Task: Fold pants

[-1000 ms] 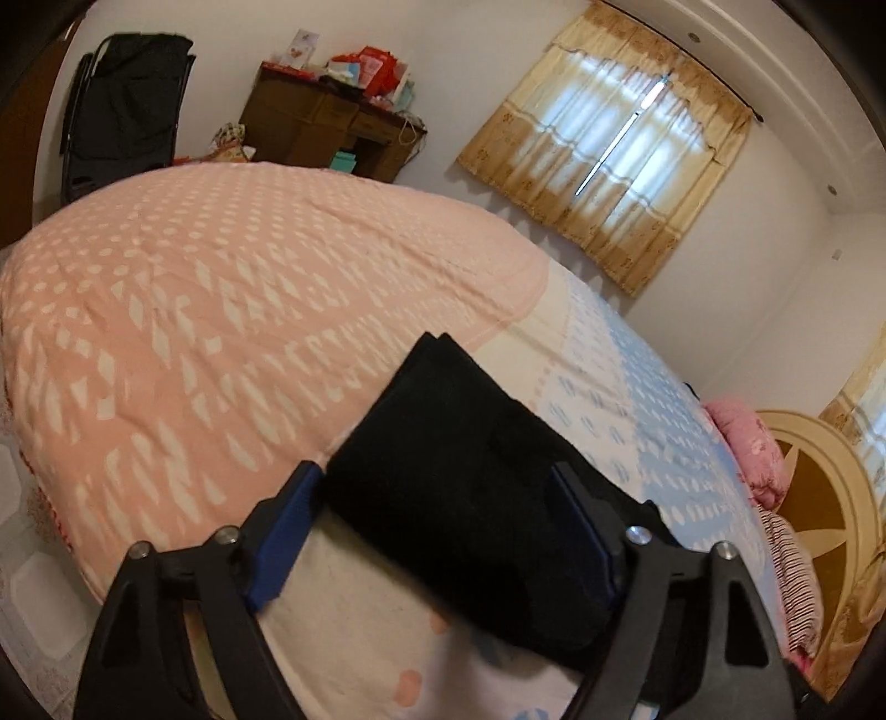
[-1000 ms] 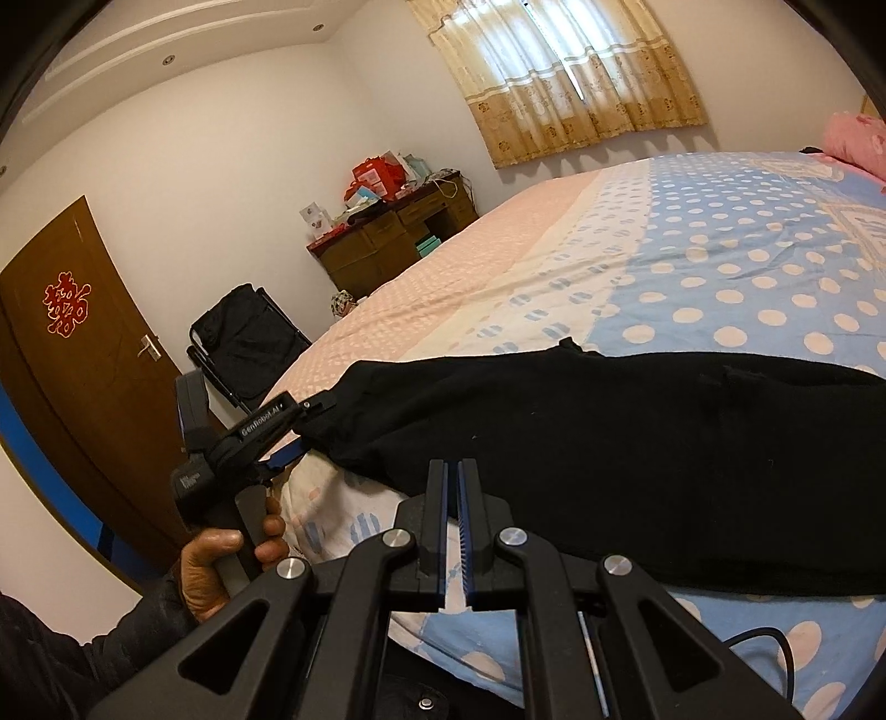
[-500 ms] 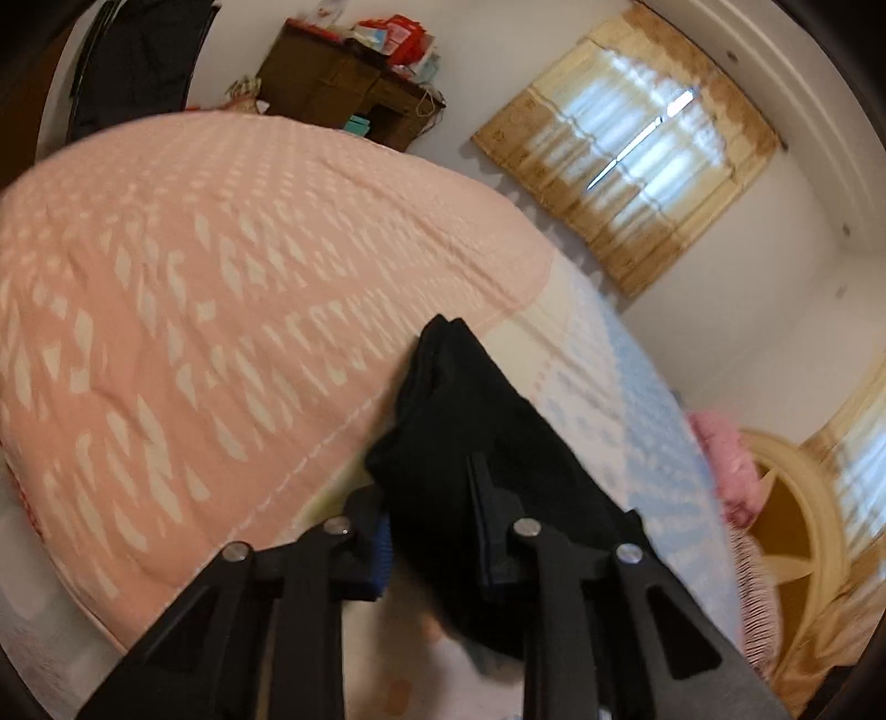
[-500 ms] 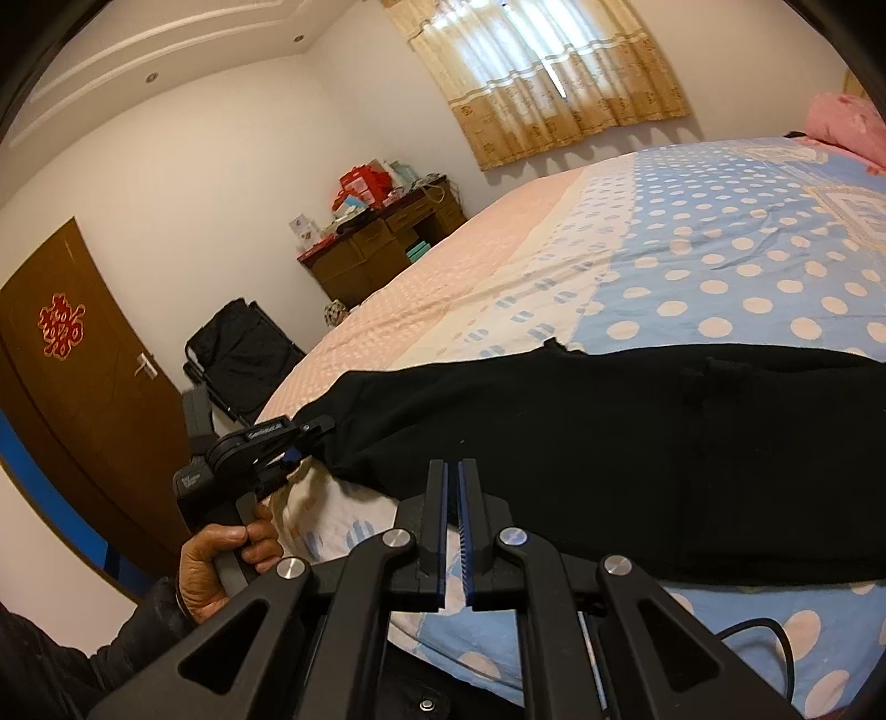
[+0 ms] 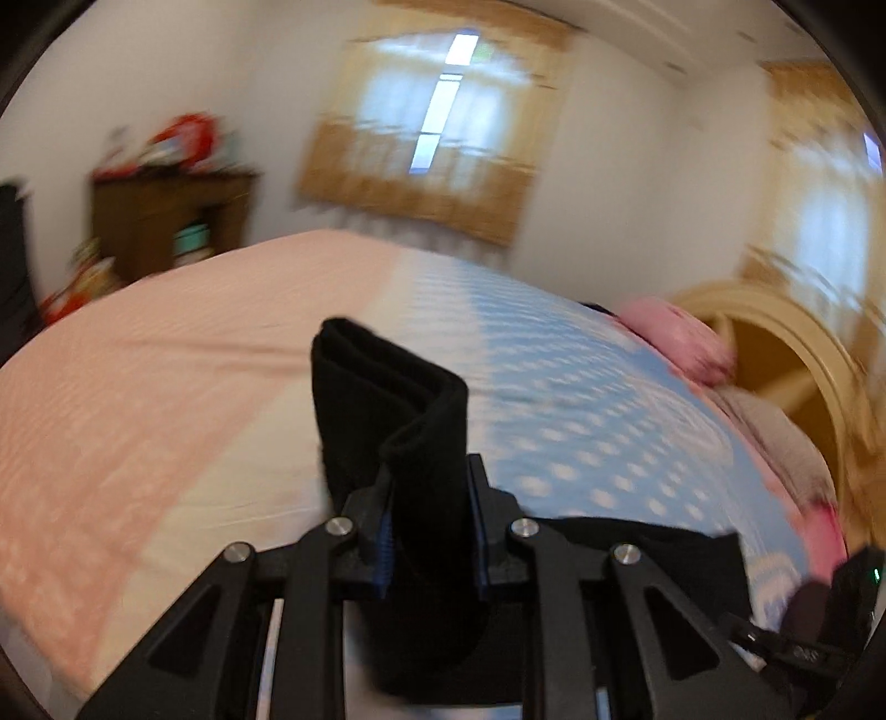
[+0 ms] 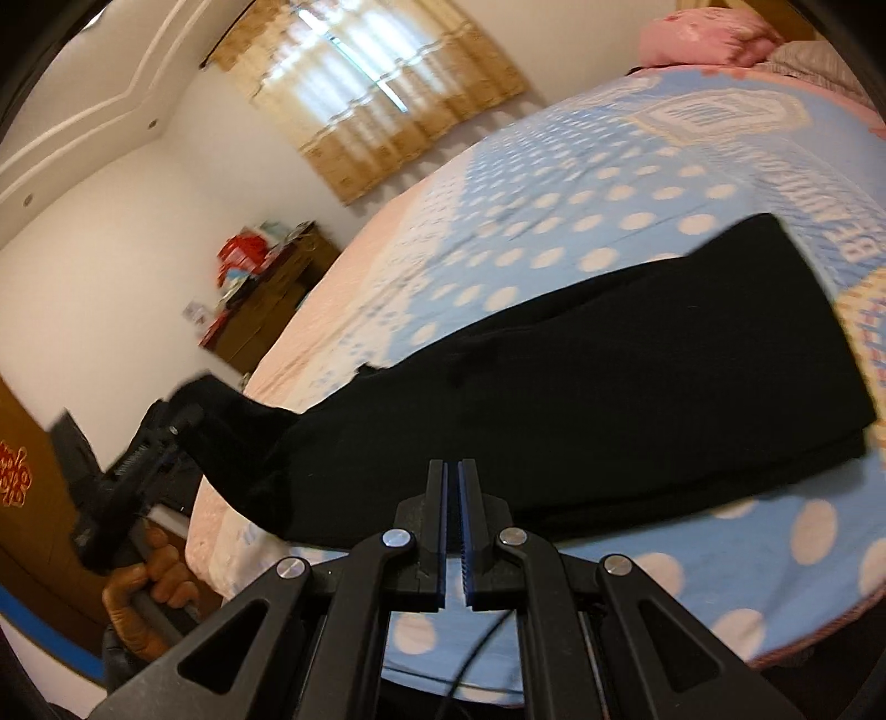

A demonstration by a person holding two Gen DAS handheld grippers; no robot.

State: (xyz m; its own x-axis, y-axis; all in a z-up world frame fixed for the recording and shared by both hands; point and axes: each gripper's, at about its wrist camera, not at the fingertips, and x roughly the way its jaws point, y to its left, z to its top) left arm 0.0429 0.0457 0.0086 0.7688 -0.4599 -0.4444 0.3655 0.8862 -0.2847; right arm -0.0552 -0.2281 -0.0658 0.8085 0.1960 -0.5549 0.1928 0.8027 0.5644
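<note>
- Left gripper [image 5: 429,515]: lower centre of the left wrist view. Its jaws have just been closing and are now clamped on the cuff end of the black pants [image 5: 387,404], whose folded edge stands up between the blue pads.
- Left gripper, second sighting [image 6: 166,437]: far left of the right wrist view, held by the person's hand [image 6: 149,576] at lower left; the pants' end is lifted off the bedspread there.
- Black pants, main body [image 6: 609,399]: long dark band across the middle of the right wrist view, lying flat on the bedspread, wider end toward the right edge, narrow end rising to the left gripper.
- Right gripper [image 6: 453,526]: bottom centre of its own view, jaws together with only a thin slit between them and nothing gripped; it sits just in front of the pants' near edge.
- Bedspread [image 6: 637,194]: blue with white dots in the upper right, pink toward the left.
- Pink pillow [image 6: 703,33]: top right corner, at the head of the bed.
- Wooden cabinet [image 6: 266,310]: left of centre against the wall, red items on top; blur leaves them unclear, possibly boxes.
- Curtained window [image 6: 376,94]: top centre, yellow curtains.
- Brown door [image 6: 22,498]: far left edge, with a red emblem.
</note>
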